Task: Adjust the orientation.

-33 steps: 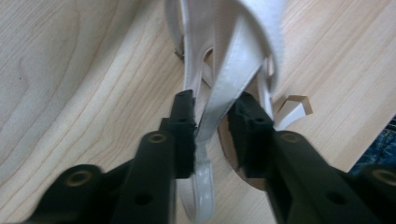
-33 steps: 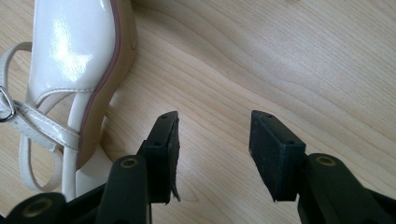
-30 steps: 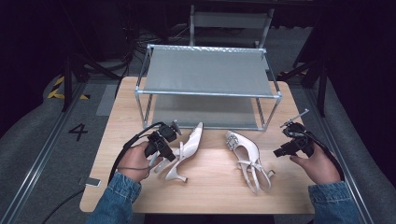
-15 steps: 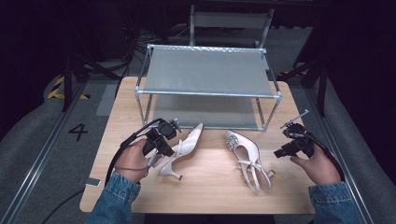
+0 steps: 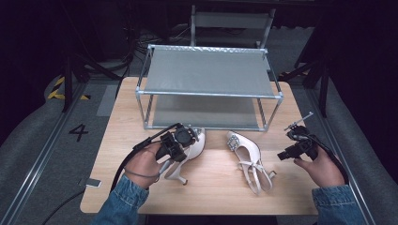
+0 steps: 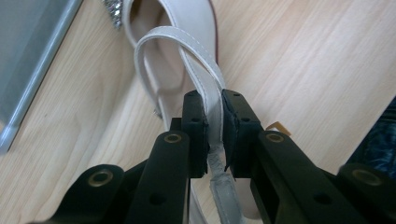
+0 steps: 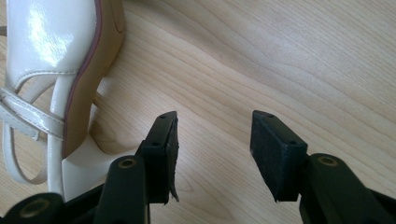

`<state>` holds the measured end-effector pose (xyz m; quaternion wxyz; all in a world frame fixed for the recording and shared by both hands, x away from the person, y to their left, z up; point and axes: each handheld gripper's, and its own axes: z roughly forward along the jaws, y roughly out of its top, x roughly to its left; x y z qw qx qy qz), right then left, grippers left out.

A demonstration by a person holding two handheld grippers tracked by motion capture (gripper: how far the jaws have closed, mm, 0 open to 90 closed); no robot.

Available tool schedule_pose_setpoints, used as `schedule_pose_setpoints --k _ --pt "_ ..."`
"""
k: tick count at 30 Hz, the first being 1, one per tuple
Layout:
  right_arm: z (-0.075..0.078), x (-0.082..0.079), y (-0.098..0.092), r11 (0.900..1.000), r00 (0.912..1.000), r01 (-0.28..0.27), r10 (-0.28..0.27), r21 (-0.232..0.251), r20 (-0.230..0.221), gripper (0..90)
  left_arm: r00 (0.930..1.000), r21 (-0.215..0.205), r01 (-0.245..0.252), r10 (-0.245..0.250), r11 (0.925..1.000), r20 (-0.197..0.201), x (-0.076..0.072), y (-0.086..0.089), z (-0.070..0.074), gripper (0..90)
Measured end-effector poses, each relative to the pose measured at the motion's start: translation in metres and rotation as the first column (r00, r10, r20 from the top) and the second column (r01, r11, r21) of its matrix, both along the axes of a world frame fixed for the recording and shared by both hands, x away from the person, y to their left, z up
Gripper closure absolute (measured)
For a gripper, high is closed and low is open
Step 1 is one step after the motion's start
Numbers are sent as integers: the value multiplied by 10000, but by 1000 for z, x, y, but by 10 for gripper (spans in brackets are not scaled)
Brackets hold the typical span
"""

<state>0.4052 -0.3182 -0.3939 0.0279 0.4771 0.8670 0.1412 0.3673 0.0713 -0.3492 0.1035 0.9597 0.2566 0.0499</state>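
Left gripper [image 5: 184,139] is clamped on the heel strap [image 6: 205,88] of the left shoe [image 5: 187,152], near the middle of the table [image 5: 117,140]. A strap grip probably suits here: it is the one thin part the jaws can close around, and the shoe hangs toe-forward toward the rack [image 5: 209,72] just beyond it. The heel looks raised off the wood.

Right gripper [image 5: 293,145] rests at the right edge, jaws spread and empty, bare table between them. The second shoe [image 5: 248,157] lies flat just left of it, untouched, toe toward the rack, probably next in line.
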Motion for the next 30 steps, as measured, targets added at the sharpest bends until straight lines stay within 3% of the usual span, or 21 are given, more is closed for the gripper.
schedule_pose_setpoints --k 6,12,18,22,30 --pt "-2 -1 -2 10000 9999 58 -57 61 -91 518 9984 -307 376 -389 9988 -421 1 -19 -9 807" --pt "-2 -6 -7 9999 9998 172 -171 13 -91 515 9932 -246 596 -617 9979 -984 3 -32 -17 807" --pt "-2 -9 -13 9994 9994 334 -334 21 -86 511 9885 -1261 192 -377 9918 -1463 9 -31 -14 700" --pt "-3 -9 -13 9994 9994 340 -340 46 -113 509 9821 -1455 32 -306 9893 -1860 12 -35 -20 638" --pt "-5 -11 -14 9994 9992 350 -349 33 -190 508 9810 -1284 -247 -7 9914 -1939 17 -49 -43 591"
